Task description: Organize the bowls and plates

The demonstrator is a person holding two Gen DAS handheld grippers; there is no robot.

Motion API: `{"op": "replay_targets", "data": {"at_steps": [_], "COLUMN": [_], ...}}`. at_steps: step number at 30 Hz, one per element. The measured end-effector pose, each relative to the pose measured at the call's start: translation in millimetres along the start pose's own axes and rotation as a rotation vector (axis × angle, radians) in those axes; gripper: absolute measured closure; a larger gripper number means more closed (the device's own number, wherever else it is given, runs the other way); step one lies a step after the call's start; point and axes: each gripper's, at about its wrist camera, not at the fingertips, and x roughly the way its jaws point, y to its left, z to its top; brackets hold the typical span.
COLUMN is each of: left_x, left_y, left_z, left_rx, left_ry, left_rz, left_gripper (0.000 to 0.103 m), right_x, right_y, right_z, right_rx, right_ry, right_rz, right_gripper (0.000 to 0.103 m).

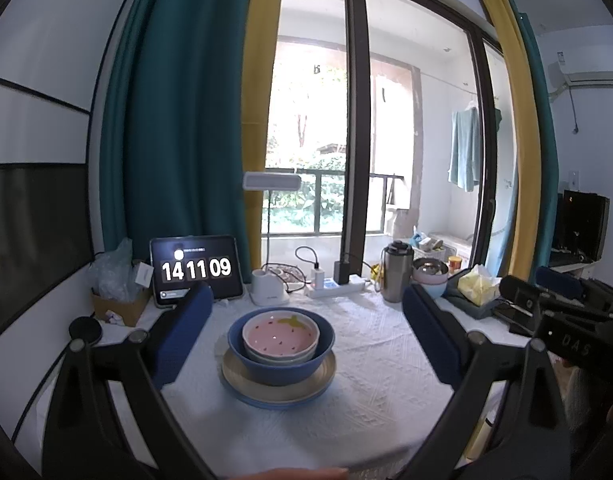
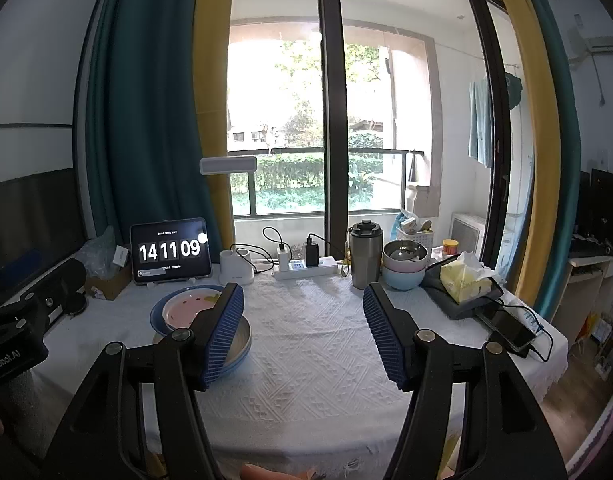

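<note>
A: You're at a table [image 2: 306,360] under a white textured cloth, set against a tall window with teal and yellow curtains; a tablet clock [image 2: 170,250], a power strip [image 2: 304,268] and a steel flask [image 2: 365,256] line the far edge.

B: Where's the crockery?

A: Stacked left of centre: a pink bowl [image 1: 280,332] nested with a pale one inside a blue bowl [image 1: 280,354], all sitting on a beige plate [image 1: 277,386] over a blue one. A second pile of bowls [image 2: 404,268], steel on pink on light blue, stands at the back beside the flask.

B: What might go wrong from here?

A: In my judgement the nested stack is the weak point. If you pinch only the blue bowl's rim, the inner bowls could slide or tip. The plates lie flat on cloth, so a finger digging under them may drag the cloth and shift everything. Reaching for the rear pile, you could clip the flask or the tissue box [image 2: 464,280].

B: And the jaws?

A: Your left gripper [image 1: 306,332] is spread wide, framing the stack without touching it, holding nothing. Your right gripper [image 2: 304,328] is also parted, empty, over bare cloth just right of the stack.
</note>
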Motion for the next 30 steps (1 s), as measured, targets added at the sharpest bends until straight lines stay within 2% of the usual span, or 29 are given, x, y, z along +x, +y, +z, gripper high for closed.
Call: {"op": "replay_targets", "data": {"at_steps": [30], "left_x": [-1.8], "left_y": [-5.5], "left_z": [-0.6], "left_rx": [-0.001], "left_ry": [0.002], "left_rz": [-0.003], "left_gripper": [0.006], "right_x": [0.9], "right_y": [2.8], "right_z": [0.4], "right_rx": [0.003], "right_ry": [0.005], "right_rz": [0.001], "right_gripper": [0.037]}}
